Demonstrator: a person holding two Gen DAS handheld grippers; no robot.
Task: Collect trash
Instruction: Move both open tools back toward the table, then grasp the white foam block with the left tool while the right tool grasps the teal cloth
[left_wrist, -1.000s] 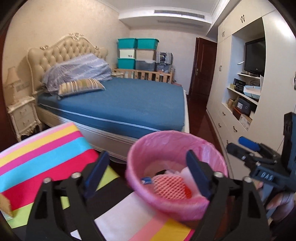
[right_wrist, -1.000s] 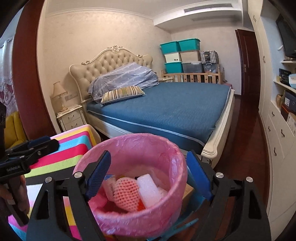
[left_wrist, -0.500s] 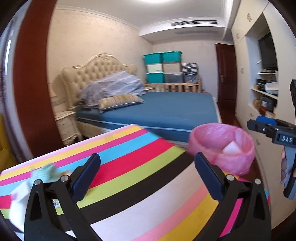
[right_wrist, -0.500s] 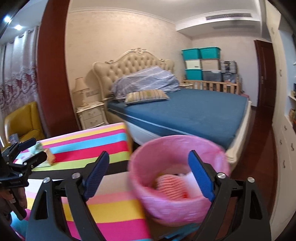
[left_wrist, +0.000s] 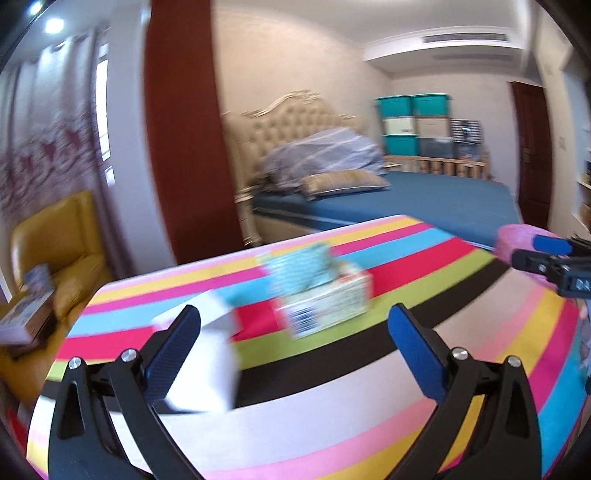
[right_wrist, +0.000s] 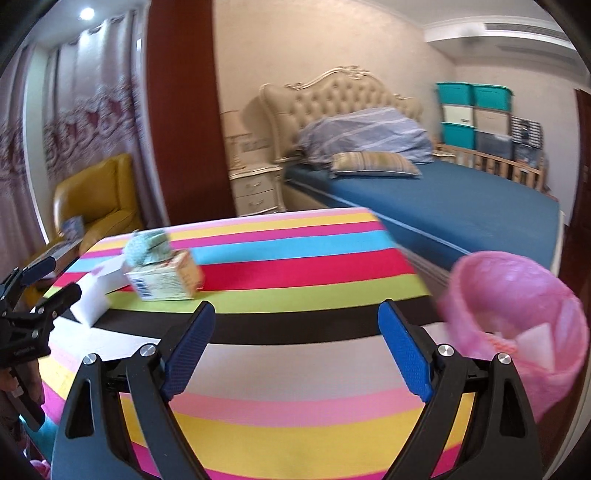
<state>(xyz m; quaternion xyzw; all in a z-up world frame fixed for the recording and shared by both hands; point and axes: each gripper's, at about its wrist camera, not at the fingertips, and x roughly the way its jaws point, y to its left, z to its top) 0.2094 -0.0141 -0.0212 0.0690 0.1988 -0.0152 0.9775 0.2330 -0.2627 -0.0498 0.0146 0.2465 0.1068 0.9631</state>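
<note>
1. the striped table (left_wrist: 332, 417) fills the near half of both views; a bed (right_wrist: 461, 206) lies far behind it and a yellow chair (right_wrist: 96, 192) stands at far left.
2. the pink bin (right_wrist: 517, 295) sits at the table's right edge, already holding a white piece and a bit of red net.
3. trash left on the table, by the look of it: a small printed box (left_wrist: 325, 306) with a crumpled teal wad (left_wrist: 299, 269) on top, and a white block (left_wrist: 210, 358) just left of and nearer than the box. all three are blurred.
4. the left claw (left_wrist: 295, 354) points over the table, jaws spread wide, nothing between the pads. the block sits just behind its left finger and the box lies beyond the gap.
5. the right claw (right_wrist: 295, 343) is also spread wide and empty, aimed at bare stripes, with the bin to its right.
6. the step in hand looks like a reach for the next piece. the left claw is better placed for it.
7. to do it well: centre the jaws on one item, likely the block, come in low, close on its flat sides, and keep clear of the box so the wad does not tumble off.
</note>
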